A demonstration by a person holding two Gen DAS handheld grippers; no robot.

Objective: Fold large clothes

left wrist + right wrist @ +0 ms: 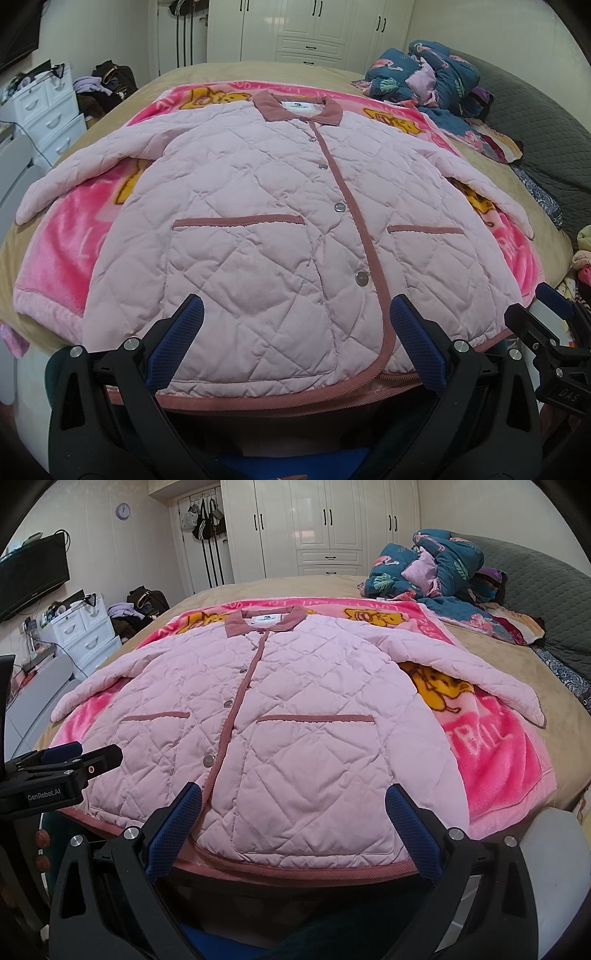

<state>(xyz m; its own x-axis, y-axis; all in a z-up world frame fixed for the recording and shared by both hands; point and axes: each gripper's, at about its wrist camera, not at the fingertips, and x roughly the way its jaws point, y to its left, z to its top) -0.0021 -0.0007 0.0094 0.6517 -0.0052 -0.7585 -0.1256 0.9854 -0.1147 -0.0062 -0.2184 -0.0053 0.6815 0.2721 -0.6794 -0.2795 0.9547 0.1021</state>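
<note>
Two grippers hover side by side at the near hem of a pink quilted jacket (pixel 258 229), which lies buttoned, front up and spread flat on a pink cartoon blanket (pixel 74 236) over the bed (pixel 295 587), sleeves angled out to either side; the left gripper (pixel 295 328) has its blue-padded fingers spread wide above the left pocket area, holding nothing; the right gripper (pixel 293 812) is likewise spread wide over the right pocket, empty; a heap of teal bedding (pixel 436 568) sits beyond the collar.
</note>
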